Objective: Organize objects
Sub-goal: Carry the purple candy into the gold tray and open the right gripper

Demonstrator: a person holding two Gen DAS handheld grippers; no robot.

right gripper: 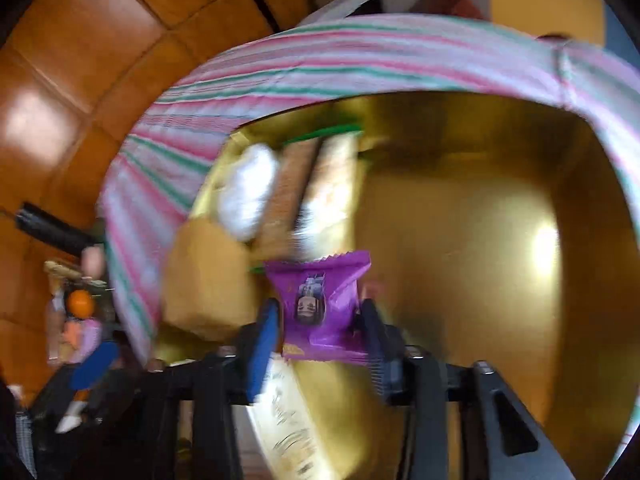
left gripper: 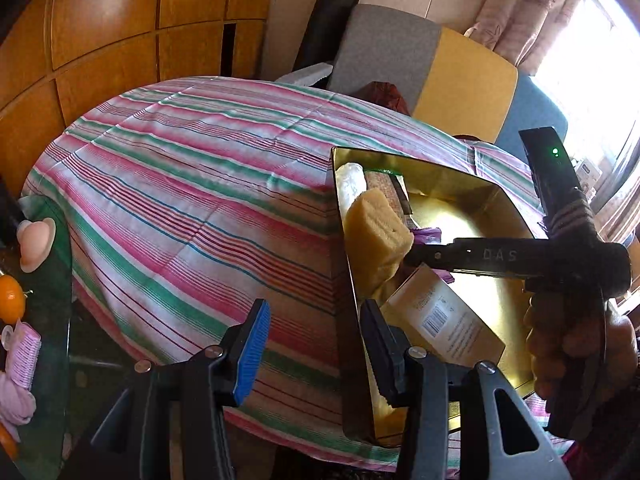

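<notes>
A gold box (left gripper: pixel 492 216) stands on the striped cloth at the right. Inside it lie a yellow sponge (left gripper: pixel 378 236), a white wrapped item (left gripper: pixel 351 184), a brown packet (left gripper: pixel 386 190) and a cream box with a barcode (left gripper: pixel 444 320). My left gripper (left gripper: pixel 316 356) is open and empty, straddling the box's near left wall. My right gripper (right gripper: pixel 320 332) is shut on a purple snack packet (right gripper: pixel 320 304) and holds it over the gold box (right gripper: pixel 480 220). The right gripper also shows in the left wrist view (left gripper: pixel 416 258), reaching into the box beside the sponge.
A striped pink, green and white cloth (left gripper: pixel 200 200) covers the table. At the far left lie an orange (left gripper: pixel 10 300), a pink hair roller (left gripper: pixel 24 356) and a peach-coloured item (left gripper: pixel 36 240). Wooden panels (left gripper: pixel 100 32) and chairs (left gripper: pixel 460 80) stand behind.
</notes>
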